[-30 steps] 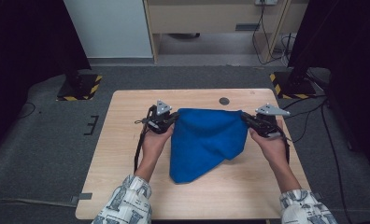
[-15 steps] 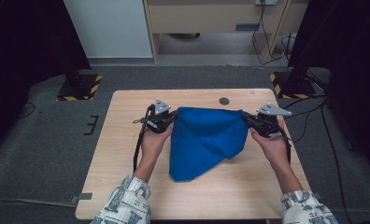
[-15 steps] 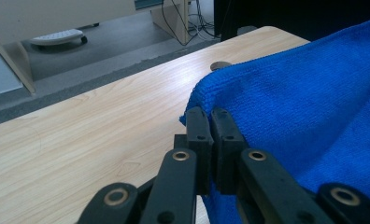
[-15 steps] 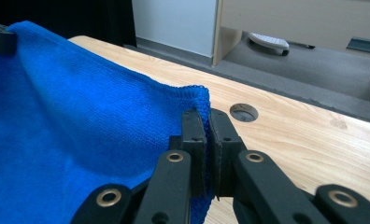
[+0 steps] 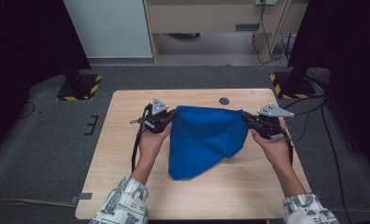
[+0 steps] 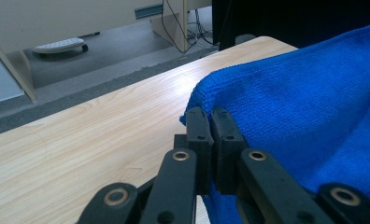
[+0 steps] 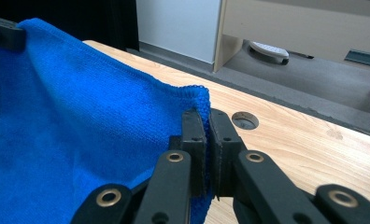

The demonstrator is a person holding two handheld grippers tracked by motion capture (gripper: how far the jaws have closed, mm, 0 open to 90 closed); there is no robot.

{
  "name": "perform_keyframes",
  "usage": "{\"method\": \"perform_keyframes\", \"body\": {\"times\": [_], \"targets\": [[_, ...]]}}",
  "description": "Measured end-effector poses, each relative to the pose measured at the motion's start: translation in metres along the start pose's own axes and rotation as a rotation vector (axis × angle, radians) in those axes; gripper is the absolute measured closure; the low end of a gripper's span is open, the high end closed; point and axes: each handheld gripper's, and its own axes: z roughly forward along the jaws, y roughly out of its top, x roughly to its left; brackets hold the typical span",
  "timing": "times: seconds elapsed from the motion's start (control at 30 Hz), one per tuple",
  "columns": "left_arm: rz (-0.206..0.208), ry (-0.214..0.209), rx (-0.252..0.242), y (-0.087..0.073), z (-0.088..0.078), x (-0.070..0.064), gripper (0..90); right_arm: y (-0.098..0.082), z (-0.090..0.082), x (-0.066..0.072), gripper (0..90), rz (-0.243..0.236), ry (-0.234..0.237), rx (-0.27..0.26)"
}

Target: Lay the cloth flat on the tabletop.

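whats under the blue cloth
The blue cloth hangs from the left gripper and right gripper, its lower tip lying on the wooden table. The tabletop beneath it is covered.

Both forearms reach forward, left tongs and right tongs clamped tight, facing inward.

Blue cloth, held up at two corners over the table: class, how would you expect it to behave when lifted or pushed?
The blue cloth is probably floppy: pinched between the left gripper and the right gripper, it sags and drapes to a point on the table. It seems light, since corner pinches alone carry it. Its nubbly weave suggests it grips rather than slips, and would bunch if pushed.
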Motion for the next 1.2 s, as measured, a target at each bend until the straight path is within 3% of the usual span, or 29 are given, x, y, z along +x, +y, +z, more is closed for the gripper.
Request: {"method": "perform_keyframes", "body": {"times": [0.4, 0.77, 1.2], "targets": [[0.012, -0.017, -0.02, 0.004, -0.011, -0.007, 86.6, 0.002, -0.013, 0.002, 86.4, -0.007, -0.002, -0.024], [0.009, -0.027, -0.018, 0.003, -0.01, -0.006, 86.6, 0.003, -0.018, 0.005, 86.4, -0.006, 0.007, -0.037], [0.021, -0.039, -0.046, 0.008, -0.024, -0.016, 86.5, 0.013, -0.039, 0.021, 86.5, -0.029, 0.012, -0.076]]}}
